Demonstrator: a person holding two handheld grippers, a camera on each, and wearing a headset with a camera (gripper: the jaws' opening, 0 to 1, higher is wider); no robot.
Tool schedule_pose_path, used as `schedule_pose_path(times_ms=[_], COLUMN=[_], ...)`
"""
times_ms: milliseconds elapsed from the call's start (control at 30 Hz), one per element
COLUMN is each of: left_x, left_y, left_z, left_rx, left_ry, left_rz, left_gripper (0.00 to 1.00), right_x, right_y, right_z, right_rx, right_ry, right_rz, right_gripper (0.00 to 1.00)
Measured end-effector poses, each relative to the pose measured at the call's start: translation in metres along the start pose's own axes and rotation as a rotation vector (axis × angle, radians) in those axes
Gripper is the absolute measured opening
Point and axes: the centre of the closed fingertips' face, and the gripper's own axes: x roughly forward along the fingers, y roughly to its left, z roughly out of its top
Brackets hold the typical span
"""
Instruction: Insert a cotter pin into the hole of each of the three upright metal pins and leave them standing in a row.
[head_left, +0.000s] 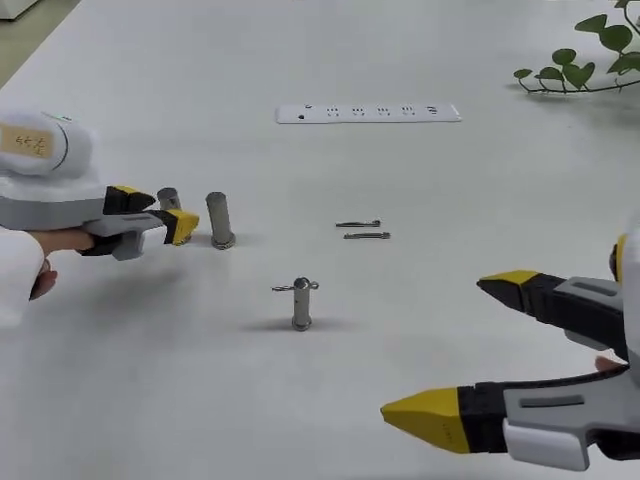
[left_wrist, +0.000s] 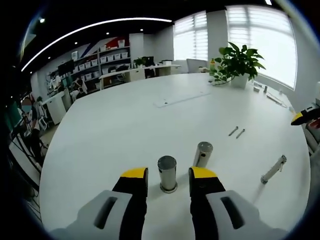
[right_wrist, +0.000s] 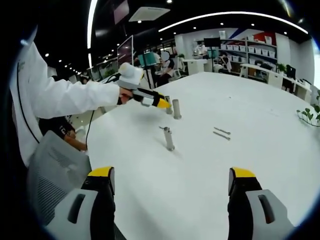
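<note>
The left hand-held gripper (head_left: 170, 212) is partly open, its jaws standing on either side of one upright metal pin (left_wrist: 167, 170) with a slim gap on each side, gripping nothing. A second metal pin (head_left: 220, 220) stands just beside it. A third metal pin (head_left: 301, 305) stands apart, nearer the person, with a cotter pin (head_left: 293, 287) through its top. Two loose cotter pins (head_left: 367, 236) lie on the white counter (head_left: 150, 380). The right hand-held gripper (head_left: 437, 347) hangs wide open and empty.
</note>
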Motion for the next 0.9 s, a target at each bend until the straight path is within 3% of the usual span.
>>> schedule_pose_path(times_ms=[233,333,533,900], left_x=[0.004,0.0057,0.0061,0.0014], left_y=[0.0026,0.0031,0.0028,0.0087], left_z=[0.0009,-0.0001,-0.0009,-0.0017], left_rx=[0.015,-0.011,-0.006,-0.056], left_ry=[-0.005,-0.004,-0.003,0.002], left_rz=[0.016,0.008,-0.016,0.002], left_gripper=[0.13,0.11,0.11,0.1], right_x=[0.0009,0.0019,0.0024,0.0021], right_y=[0.0007,0.0005,0.003,-0.0016], right_z=[0.0004,-0.002,-0.0044,-0.0048], right_rx=[0.0,0.005,0.007,0.007], right_ry=[0.004,0.013,0.022,0.029], right_rz=[0.0,-0.004,0.003,-0.013], right_gripper=[0.92,0.92,0.91,0.91])
